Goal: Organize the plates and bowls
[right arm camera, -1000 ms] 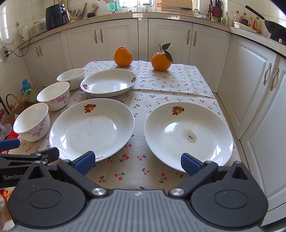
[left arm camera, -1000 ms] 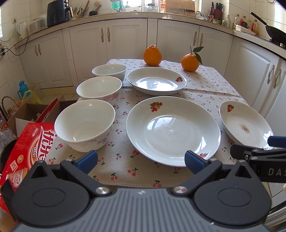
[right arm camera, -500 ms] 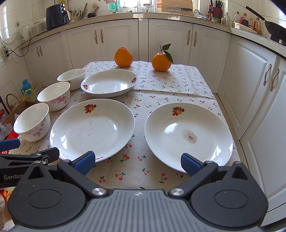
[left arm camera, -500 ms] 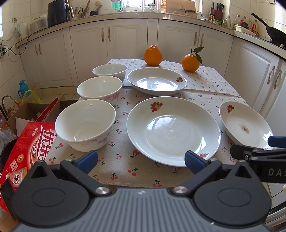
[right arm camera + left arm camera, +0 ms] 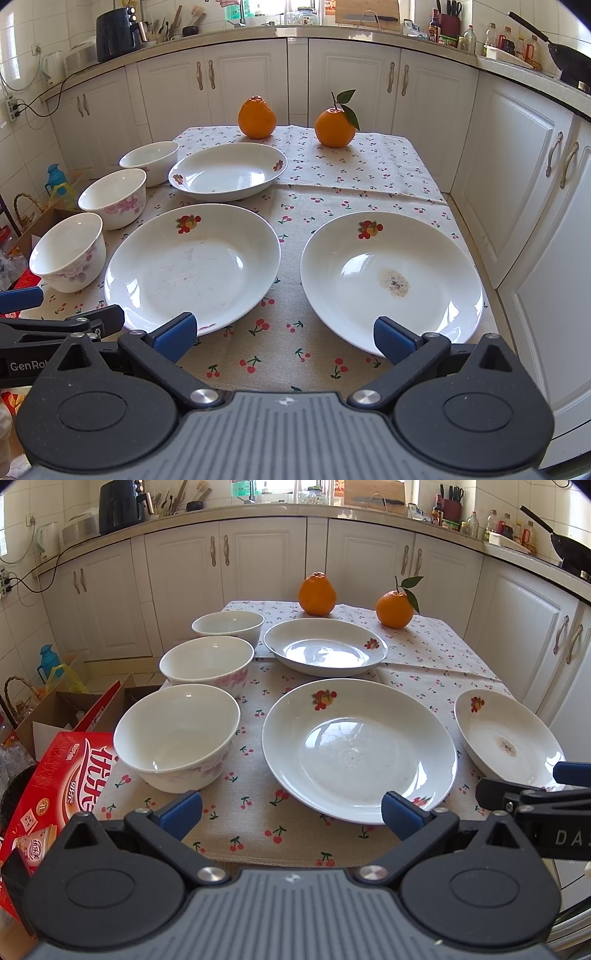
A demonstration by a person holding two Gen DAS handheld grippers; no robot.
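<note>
A cloth printed with red cherries (image 5: 314, 354) covers the table. Two oranges stand on its far end, well apart from each other: the left orange (image 5: 257, 117) has a knobbly top, the right orange (image 5: 335, 127) carries a stem with a green leaf. White cabinets (image 5: 354, 85) run behind the table and down its right side under a pale counter. On the counter sit a black air fryer (image 5: 117, 33), a knife block (image 5: 447, 23), several bottles and, at far right, a dark pan (image 5: 565, 64). Left of the table, on the floor, lie a red carton (image 5: 51, 786), an open cardboard box (image 5: 55, 716), a wicker basket (image 5: 20, 698) and a blue bottle (image 5: 48, 659)
</note>
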